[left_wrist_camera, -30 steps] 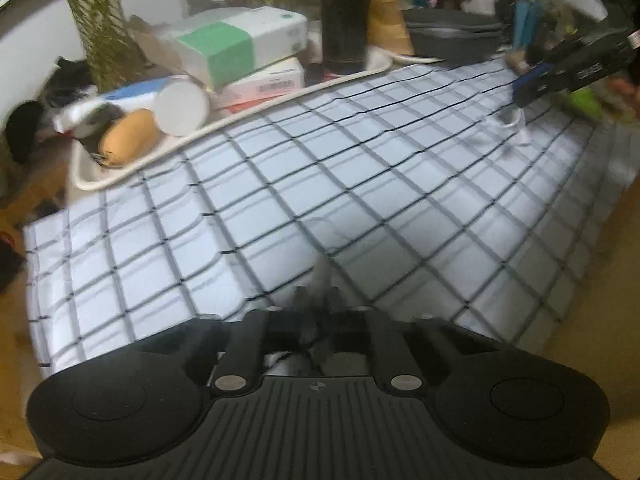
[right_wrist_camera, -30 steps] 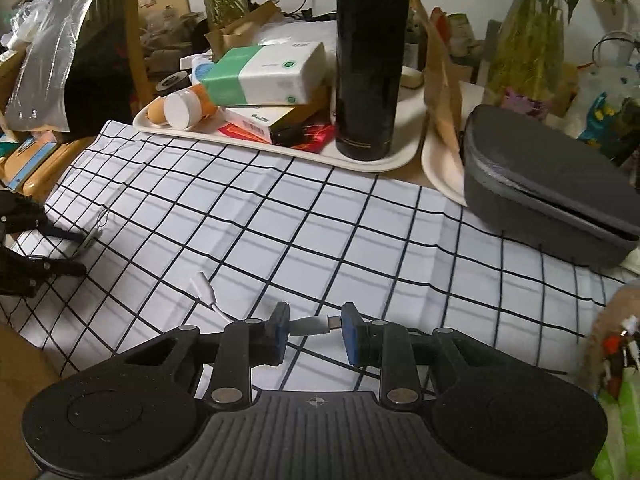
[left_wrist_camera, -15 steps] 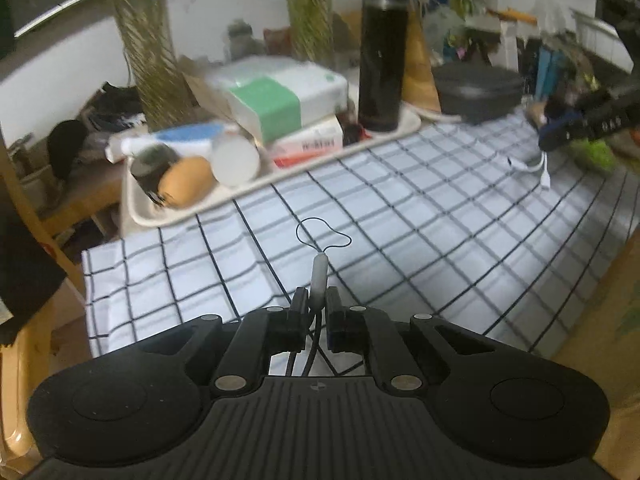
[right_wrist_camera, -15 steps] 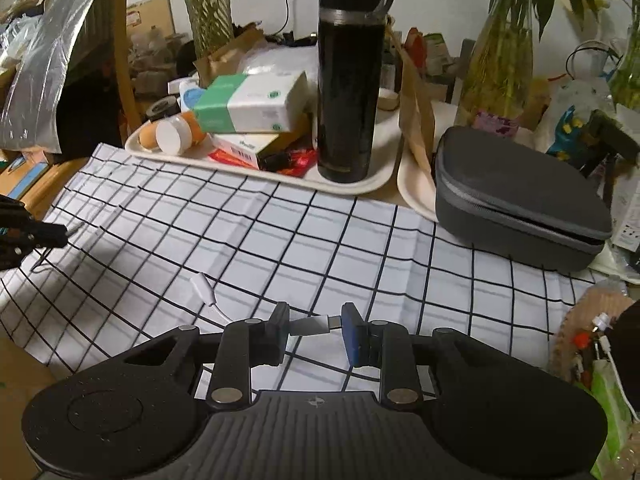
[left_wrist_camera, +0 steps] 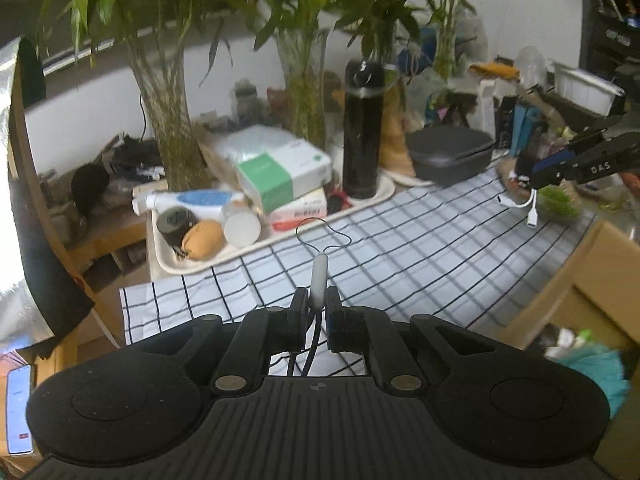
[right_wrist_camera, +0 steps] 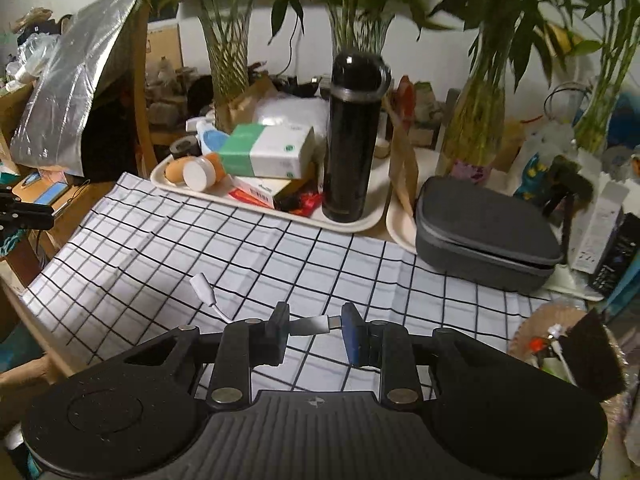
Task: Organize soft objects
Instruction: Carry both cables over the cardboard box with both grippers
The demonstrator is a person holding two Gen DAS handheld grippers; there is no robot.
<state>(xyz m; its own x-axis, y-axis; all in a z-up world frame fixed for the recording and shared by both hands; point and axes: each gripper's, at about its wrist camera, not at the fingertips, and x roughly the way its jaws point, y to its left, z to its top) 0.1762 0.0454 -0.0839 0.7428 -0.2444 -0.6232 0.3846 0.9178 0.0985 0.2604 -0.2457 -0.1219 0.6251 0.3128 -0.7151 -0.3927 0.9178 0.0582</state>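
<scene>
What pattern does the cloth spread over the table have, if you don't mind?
The cloth is white with a grid of thin black lines, clearest in the right wrist view.

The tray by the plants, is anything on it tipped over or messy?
Yes. On the tray, a white-capped bottle lies on its side, and the green-and-white box sits crooked on a stack. The black flask stands upright.

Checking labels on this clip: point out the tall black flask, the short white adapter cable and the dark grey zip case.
tall black flask (right_wrist_camera: pixel 352 140), right wrist view, middle of its body
short white adapter cable (right_wrist_camera: pixel 310 325), right wrist view, plug shell between the jaws
dark grey zip case (right_wrist_camera: pixel 484 224), right wrist view, lid top
</scene>
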